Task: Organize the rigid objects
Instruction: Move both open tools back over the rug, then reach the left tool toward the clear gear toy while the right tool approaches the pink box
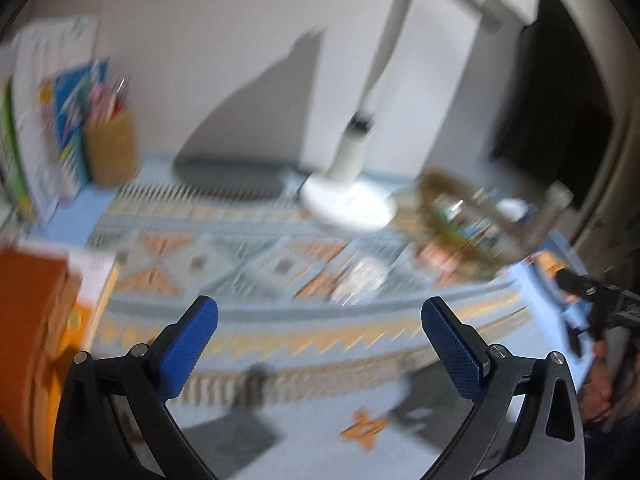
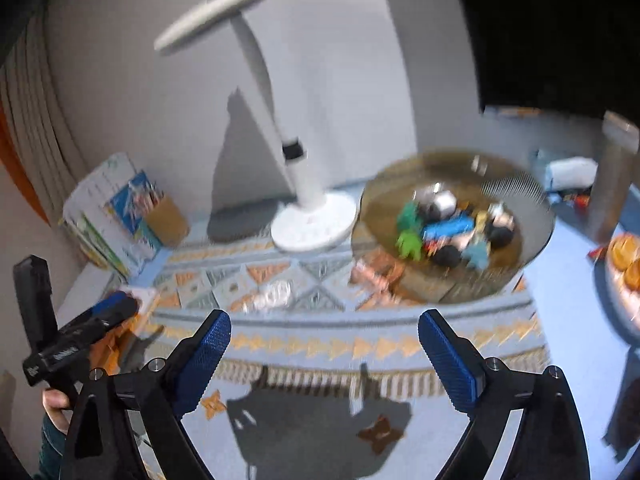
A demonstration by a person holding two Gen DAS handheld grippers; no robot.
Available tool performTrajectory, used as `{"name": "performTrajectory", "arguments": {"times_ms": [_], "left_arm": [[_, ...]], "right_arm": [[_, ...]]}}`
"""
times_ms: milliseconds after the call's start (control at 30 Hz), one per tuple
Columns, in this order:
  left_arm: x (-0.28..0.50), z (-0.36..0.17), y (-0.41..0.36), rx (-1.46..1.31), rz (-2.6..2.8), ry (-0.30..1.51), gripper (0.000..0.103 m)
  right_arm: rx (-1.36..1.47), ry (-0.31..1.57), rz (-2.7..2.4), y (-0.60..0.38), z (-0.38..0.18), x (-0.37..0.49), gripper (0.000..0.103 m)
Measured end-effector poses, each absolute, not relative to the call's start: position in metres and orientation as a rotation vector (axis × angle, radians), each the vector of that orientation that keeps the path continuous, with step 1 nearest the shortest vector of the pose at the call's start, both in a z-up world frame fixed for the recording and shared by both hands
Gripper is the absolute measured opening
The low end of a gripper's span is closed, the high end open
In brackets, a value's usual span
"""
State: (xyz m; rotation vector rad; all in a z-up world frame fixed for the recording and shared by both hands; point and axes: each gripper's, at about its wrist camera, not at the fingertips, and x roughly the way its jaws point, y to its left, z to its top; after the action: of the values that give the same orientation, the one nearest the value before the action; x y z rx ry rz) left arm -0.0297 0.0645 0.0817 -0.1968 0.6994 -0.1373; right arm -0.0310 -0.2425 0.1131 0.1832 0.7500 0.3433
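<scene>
Both grippers, left gripper [image 1: 320,320] and right gripper [image 2: 325,332], gape empty above the patterned blue-and-orange mat [image 2: 320,344]. Small multicoloured rigid toys [image 2: 452,232] fill the round brown bowl [image 2: 532,248]; 2 blurred pieces [image 2: 276,294] apparently remain outside.

You had two grippers, the left gripper [image 1: 320,322] and the right gripper [image 2: 325,334], each with two blue pads spread apart. One white lamp [image 2: 312,216], one glass bowl [image 2: 532,204] of small toys too blurred to count, one brown pencil cup [image 2: 167,216], and two oranges [image 2: 630,258] far right.
</scene>
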Motion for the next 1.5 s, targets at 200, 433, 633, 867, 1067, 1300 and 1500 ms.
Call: {"name": "performTrajectory", "arguments": {"times_ms": [200,433,633,867,1067,1300,1500], "left_arm": [[-0.037,0.032,0.053,-0.059,-0.039,0.750,0.102],[-0.044,0.033,0.029,0.066,-0.071,0.708,0.102],[-0.046,0.034,0.025,0.080,-0.081,0.702,0.102],[-0.029,0.038,0.019,0.090,-0.162,0.760,0.102],[0.029,0.044,0.004,0.091,-0.251,0.806,0.102],[0.084,0.022,-0.011,0.101,-0.279,0.879,0.101],[0.101,0.014,-0.025,0.106,-0.322,0.903,0.090]], "right_arm": [[0.177,0.851,0.288,-0.240,0.040,-0.019,0.094],[0.175,0.851,0.215,-0.250,0.017,-0.015,0.094],[0.139,0.845,0.179,-0.244,0.018,-0.014,0.094],[0.259,0.896,0.230,-0.254,0.030,0.007,0.094],[0.159,0.854,0.138,-0.237,0.041,0.057,0.094],[0.140,0.872,0.093,-0.232,0.020,0.104,0.094],[0.156,0.901,0.105,-0.233,0.013,0.123,0.094]]}}
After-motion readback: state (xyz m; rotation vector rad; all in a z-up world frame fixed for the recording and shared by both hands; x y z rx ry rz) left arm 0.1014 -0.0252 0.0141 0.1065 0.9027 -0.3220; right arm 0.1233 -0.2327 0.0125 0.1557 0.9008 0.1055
